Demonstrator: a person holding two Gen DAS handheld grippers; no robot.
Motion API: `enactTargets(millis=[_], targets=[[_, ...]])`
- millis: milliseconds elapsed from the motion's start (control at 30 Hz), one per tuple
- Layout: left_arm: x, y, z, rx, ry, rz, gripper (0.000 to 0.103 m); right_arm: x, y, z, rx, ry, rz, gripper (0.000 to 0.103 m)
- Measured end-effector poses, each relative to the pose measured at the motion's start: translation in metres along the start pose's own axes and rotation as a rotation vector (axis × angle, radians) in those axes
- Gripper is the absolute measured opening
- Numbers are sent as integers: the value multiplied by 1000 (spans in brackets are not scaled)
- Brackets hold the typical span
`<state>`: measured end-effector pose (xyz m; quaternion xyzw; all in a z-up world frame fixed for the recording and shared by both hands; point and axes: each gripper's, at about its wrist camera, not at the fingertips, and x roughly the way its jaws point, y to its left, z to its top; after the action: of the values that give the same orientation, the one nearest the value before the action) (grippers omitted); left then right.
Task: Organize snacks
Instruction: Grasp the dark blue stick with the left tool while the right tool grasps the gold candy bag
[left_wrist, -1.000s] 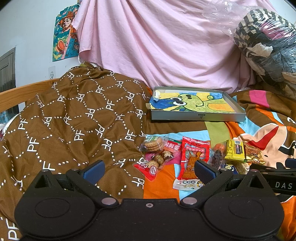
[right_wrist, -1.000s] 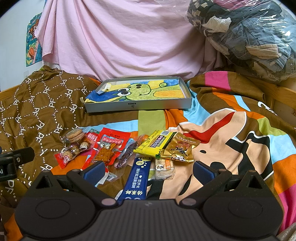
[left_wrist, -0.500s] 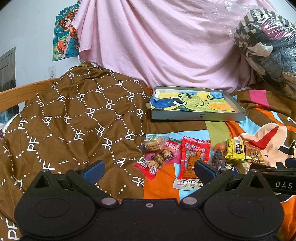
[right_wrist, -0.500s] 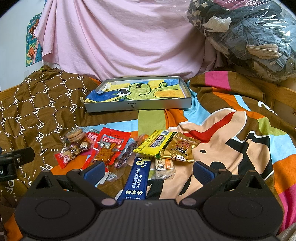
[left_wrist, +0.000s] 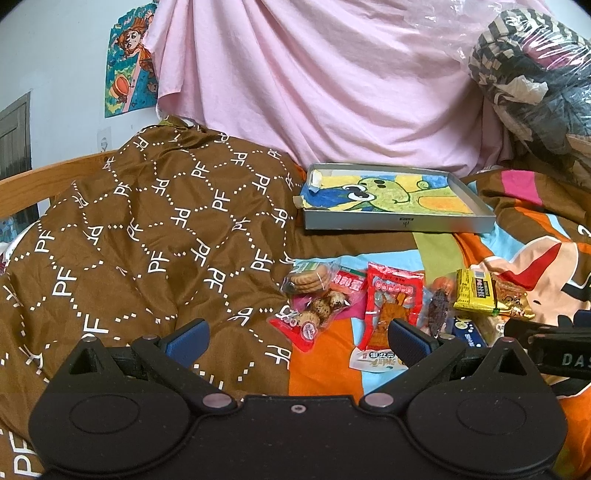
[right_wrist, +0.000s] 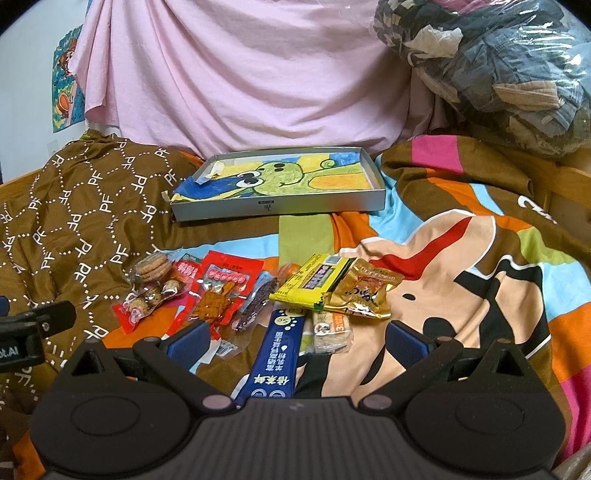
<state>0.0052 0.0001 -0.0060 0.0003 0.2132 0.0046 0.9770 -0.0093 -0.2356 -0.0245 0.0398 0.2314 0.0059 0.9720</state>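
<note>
right wrist, grey tray (right_wrist: 280, 209) holding only a frog drawing (right_wrist: 280, 177), snack packets (right_wrist: 258, 291) outside it

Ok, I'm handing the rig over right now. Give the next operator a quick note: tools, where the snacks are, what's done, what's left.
Left tool: open, holding nothing, low over the bedding near the snacks' left end.
Right tool: open, holding nothing, over the blue stick pack.
Snacks: all loose on the bedspread in front of the tray: biscuit pack, red pouch, yellow pack, gold pack, small bar.
Tray: behind the pile, no snacks in it; only the frog drawing.
Done: nothing moved into the tray.
Left: probably every snack; the blue stick pack looks nearest to the right tool.
</note>
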Motion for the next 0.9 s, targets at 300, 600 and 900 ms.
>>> enactTargets(millis=[300,600,900], targets=[[22,0,0,2,44,-46,102,8,-13,14,-13,27,83,103],[52,-15,-5,57,101,-127,102,39,-35,30,-59,188,173,103],[74,-46,1,70,139,-241,102,70,-76,45,29,246,139,103]])
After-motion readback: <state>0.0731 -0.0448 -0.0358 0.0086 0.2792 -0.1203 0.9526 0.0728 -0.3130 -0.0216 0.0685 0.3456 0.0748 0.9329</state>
